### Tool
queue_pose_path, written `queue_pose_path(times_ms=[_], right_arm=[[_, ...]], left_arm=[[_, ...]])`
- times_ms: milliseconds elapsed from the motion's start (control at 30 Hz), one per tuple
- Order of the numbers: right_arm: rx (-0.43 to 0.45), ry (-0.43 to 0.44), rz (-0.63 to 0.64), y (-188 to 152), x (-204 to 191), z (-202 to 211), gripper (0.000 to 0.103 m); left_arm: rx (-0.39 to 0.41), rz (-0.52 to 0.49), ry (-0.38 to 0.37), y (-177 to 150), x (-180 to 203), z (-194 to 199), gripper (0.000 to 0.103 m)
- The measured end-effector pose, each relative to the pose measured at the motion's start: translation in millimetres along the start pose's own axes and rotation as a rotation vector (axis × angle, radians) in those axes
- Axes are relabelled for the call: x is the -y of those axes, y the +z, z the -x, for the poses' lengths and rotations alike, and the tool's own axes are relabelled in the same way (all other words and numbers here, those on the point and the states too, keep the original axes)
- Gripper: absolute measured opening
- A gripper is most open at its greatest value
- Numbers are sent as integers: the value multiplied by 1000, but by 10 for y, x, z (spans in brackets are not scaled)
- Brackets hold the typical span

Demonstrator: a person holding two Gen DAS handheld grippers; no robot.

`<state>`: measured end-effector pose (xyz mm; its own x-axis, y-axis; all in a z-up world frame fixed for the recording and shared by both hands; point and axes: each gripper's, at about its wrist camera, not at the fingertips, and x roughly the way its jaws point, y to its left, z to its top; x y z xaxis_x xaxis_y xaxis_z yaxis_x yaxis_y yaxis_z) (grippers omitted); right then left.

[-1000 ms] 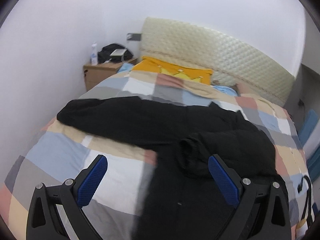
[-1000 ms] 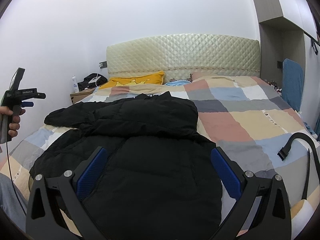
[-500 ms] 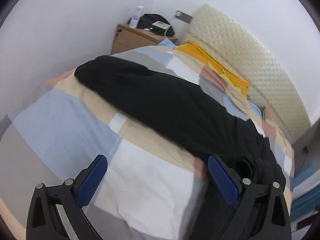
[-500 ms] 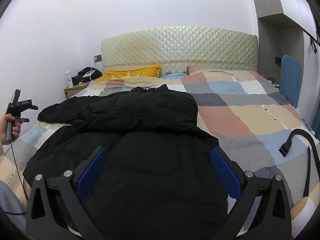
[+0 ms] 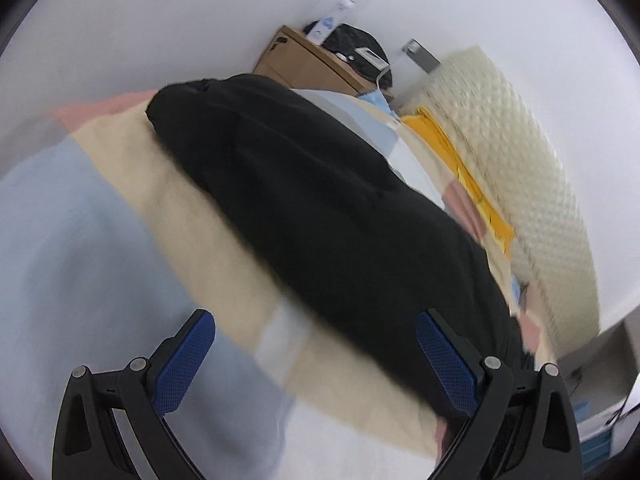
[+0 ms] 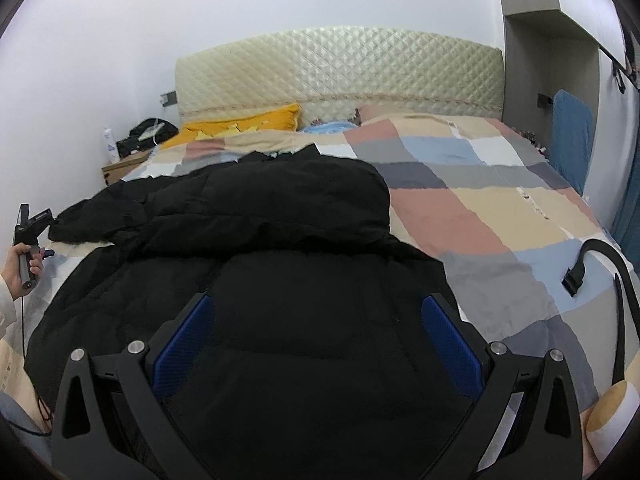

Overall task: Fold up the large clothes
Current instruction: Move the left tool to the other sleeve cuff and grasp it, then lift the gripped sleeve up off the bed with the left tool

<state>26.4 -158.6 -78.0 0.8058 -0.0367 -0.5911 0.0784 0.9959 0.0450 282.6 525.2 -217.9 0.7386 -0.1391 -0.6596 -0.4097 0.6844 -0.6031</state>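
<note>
A big black padded jacket (image 6: 280, 280) lies spread on the checked bedspread (image 6: 480, 208). One sleeve (image 5: 320, 192) stretches out to the left edge of the bed. My left gripper (image 5: 316, 356) hovers open above the bedspread just short of that sleeve, tilted, with nothing between its blue pads. In the right wrist view the left gripper (image 6: 28, 236) shows at the far left, held in a hand beside the sleeve's cuff. My right gripper (image 6: 316, 336) stands open low over the jacket's body, holding nothing.
A padded cream headboard (image 6: 340, 68) and a yellow pillow (image 6: 240, 124) lie at the far end. A wooden nightstand (image 5: 304, 64) with a spray bottle and a black bag stands at the back left. A black strap (image 6: 600, 264) lies at the bed's right edge.
My left gripper has swung left and down toward the outstretched sleeve and tilted. My right gripper has come slightly lower and closer over the jacket's body. Both stay open.
</note>
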Motion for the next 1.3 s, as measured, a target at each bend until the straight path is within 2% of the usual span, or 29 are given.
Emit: queue_pose_path(times_ms=[200,300,433,533,600,667,733,767,800,933,1033,1300], right_arm=[[-48,-40,-13,74,-85,-233,103],[-56,-101,3,113,-133,-307,103],[-61,-112,5,115,-176,-389,103],[-88,-110,-10,106,-150,-494,103],[-110,-89,-22,102,-126,-534,103],[-110,-76,-19,100,-127,-537,103],[-115,-73,-7,81,-124,-548,103],[-120,-67,-7,77,-121,-551,103],[-123,-51,-11,68,-110,-535,103],[-122,-25,20,54,-145,-465,103],[-110,6,13,60,-119,-383,103],[-36,28,12,103,-41,2,103]], left_arm=[[60,36,-29,388,-206,-408,101],[95,56,15,590,-228,-554,101],[138,75,85,789,-205,-763,102],[162,32,151,786,-116,-854,102],[169,21,162,797,-98,-856,100],[182,26,159,815,-95,-817,81],[189,37,164,783,-104,-706,50],[193,37,163,796,-86,-646,43],[201,32,159,807,-62,-590,31],[260,-9,196,859,157,-188,18],[296,-20,201,882,353,103,15],[353,-173,225,937,1312,971,11]])
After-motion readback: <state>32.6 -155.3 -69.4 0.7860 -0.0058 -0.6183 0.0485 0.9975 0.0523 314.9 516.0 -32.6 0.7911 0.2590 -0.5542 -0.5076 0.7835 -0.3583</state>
